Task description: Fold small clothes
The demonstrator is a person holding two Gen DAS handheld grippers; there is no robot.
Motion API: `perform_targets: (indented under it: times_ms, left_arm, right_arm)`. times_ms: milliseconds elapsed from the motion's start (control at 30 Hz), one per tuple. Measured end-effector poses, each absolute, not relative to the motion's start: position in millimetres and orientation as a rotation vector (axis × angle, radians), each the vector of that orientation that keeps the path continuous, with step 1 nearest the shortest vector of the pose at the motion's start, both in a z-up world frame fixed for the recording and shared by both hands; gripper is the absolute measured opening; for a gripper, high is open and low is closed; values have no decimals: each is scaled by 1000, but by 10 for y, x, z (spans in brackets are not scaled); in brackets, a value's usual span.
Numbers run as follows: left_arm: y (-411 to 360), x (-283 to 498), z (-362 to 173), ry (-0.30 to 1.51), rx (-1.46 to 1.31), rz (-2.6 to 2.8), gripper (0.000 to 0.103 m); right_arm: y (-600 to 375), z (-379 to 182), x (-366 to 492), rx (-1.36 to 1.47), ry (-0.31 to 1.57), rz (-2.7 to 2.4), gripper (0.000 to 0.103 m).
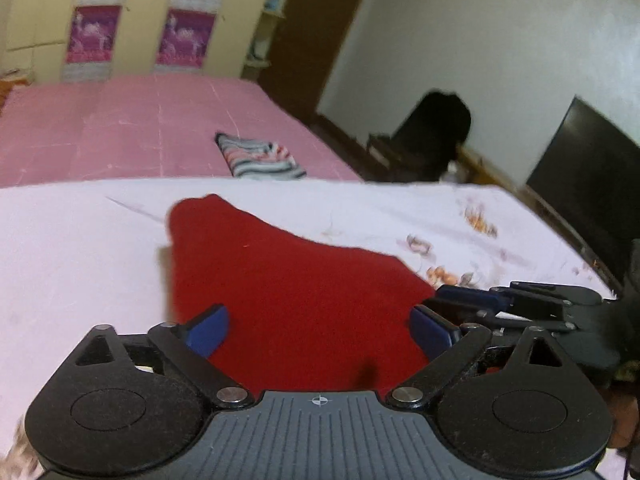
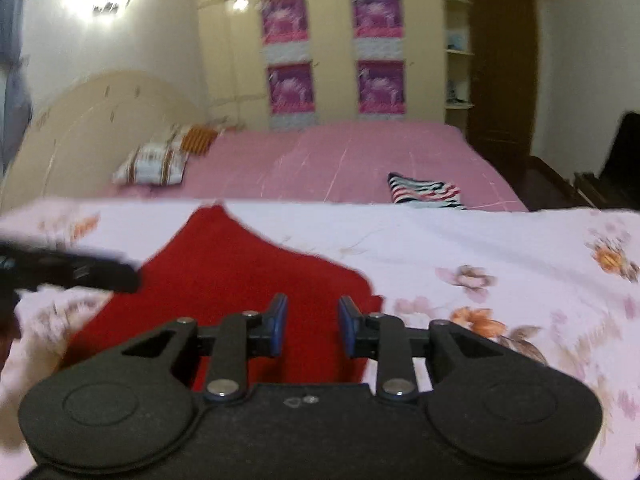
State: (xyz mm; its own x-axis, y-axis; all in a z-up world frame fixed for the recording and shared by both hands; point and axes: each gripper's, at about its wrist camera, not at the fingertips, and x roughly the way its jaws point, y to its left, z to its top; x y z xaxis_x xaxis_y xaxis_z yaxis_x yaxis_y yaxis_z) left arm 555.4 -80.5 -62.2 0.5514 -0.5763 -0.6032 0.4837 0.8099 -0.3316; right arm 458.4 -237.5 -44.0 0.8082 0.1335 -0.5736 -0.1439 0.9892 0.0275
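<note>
Pale floral sheet covers the near surface, and behind it lies a pink bed with a folded striped cloth near its edge. On the sheet lies a red cloth, flat, its far end tapering to a narrow rounded tip; its near edge is hidden under both tools, so its full outline cannot be made out.

Left gripper hovers over the red cloth with jaws spread wide and nothing between the blue pads. Right gripper shows its pads a small gap apart over the cloth's right part, gripping nothing. In the left view it enters from the right edge, partly cut off, its tips by the cloth's right corner. In the right view the left tool is only a dark blur at the left edge. Both views are soft with blur, so floral details are vague.
</note>
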Motion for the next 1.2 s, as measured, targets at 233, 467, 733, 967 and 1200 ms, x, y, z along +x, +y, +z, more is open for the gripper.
perform_targets:
  times_ms: [233,467,733,967,1200]
  left_arm:
    - [-998,5768,-925,856,-4,-586,96]
    - [-806,5274,-664,765,-22,-617,96]
    - [-704,5408,-1013,906,-84,-562,103]
    - [-554,4830,-714,756,-108,-578,98]
    - [-669,4582,-762,664,81,-614,98]
  right_arm:
    - [-2515,-770,4805,35,705,92,19]
    - [-2542,-442,4404,41,628,144,30]
    - [-2340,-722,4352,-24,716,152,25]
    - [-2293,-462,3938,-18,647,195,27]
    - [-2181,-680,3821,-80,708,187,25]
